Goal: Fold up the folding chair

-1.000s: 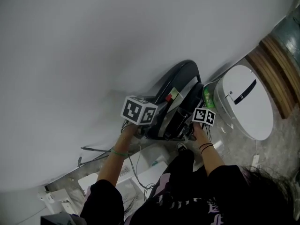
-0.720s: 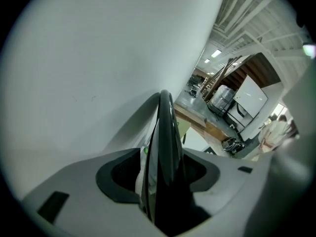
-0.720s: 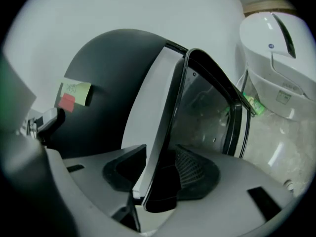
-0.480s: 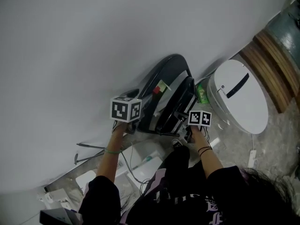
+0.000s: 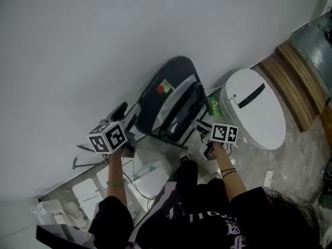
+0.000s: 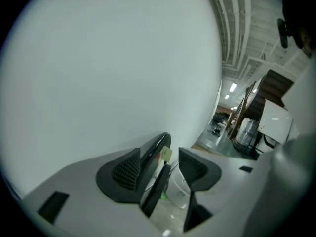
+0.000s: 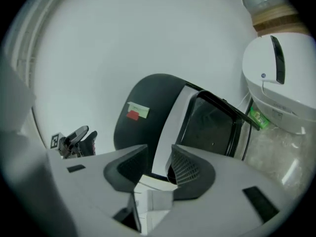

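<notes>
The folding chair [image 5: 167,92] is standing folded flat, its dark backrest leaning against the white wall [image 5: 104,35] and its black seat frame lying close over it. It is sitting between the two grippers, ahead of both.

The left gripper [image 6: 160,168] is hanging off to the chair's left, clear of it. Its jaws are standing wide apart with nothing between the pads [image 6: 126,169]. Through the gap it is looking along the chair edge-on, so the backrest and seat are showing as two thin dark slats beyond the fingertips.

The right gripper [image 7: 159,164] is hovering just beside the chair's lower right corner. Its jaws are also standing apart, more narrowly, and are gripping nothing. A pale strip [image 7: 175,120] of the chair is running down into line with the gap, dark space showing on either side of it. Up and to the left of this gripper's tips, a red and green label [image 7: 136,111] is sitting on the backrest. Farther left, the other gripper is showing against the wall.

To the right of the right gripper, a white rounded bin [image 5: 254,113] is standing near the chair, and a green packet [image 5: 214,105] is lying between the two. Wooden steps [image 5: 295,71] are rising beyond the bin. Below the left gripper, white cases [image 5: 150,173] are lying on the floor.
</notes>
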{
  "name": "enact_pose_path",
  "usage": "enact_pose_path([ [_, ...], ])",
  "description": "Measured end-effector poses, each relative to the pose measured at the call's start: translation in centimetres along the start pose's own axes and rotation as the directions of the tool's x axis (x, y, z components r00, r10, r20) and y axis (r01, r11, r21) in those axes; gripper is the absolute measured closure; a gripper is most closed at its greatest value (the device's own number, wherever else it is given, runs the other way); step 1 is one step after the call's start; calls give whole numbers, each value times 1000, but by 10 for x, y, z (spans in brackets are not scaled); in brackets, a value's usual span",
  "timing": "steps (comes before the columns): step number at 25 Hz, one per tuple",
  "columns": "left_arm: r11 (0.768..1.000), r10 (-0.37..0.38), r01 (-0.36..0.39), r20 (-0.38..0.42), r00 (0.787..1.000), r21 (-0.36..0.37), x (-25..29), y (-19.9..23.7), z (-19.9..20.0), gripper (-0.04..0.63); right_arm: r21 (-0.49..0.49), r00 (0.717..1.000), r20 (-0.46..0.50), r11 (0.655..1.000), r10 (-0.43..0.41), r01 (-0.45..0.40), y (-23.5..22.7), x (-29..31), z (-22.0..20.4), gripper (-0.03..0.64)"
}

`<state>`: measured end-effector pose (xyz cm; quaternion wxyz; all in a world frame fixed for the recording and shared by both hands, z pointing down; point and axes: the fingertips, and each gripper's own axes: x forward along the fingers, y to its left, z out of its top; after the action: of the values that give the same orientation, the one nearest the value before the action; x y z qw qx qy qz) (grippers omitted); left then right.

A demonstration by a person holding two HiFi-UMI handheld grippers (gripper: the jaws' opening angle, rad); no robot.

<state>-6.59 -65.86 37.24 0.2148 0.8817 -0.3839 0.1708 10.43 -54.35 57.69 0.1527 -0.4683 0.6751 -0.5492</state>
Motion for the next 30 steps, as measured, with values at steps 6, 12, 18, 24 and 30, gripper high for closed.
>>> enact_pose_path([
  [6,965,-51,88,152,987,-247,-60,-100,-68,499,-140,996,-45,986,81,-87,51,-93,-22,488],
  [12,939,-57,132,236,970,-317,-91,-170,-131,543,-197,997,-58,978,60,-71,68,-158,-40,565],
  [18,940,7,51,168,986,-338,-128,-217,-197,576,-239,988,-130,965,78,-107,78,-198,-85,568],
  [24,928,-11,51,109,994,-368,-156,-237,-254,589,-261,984,-164,959,69,-111,87,-220,-134,569],
  [30,925,-82,114,102,991,-363,-204,-256,-290,589,-258,987,-150,961,59,-96,105,-249,-197,568],
])
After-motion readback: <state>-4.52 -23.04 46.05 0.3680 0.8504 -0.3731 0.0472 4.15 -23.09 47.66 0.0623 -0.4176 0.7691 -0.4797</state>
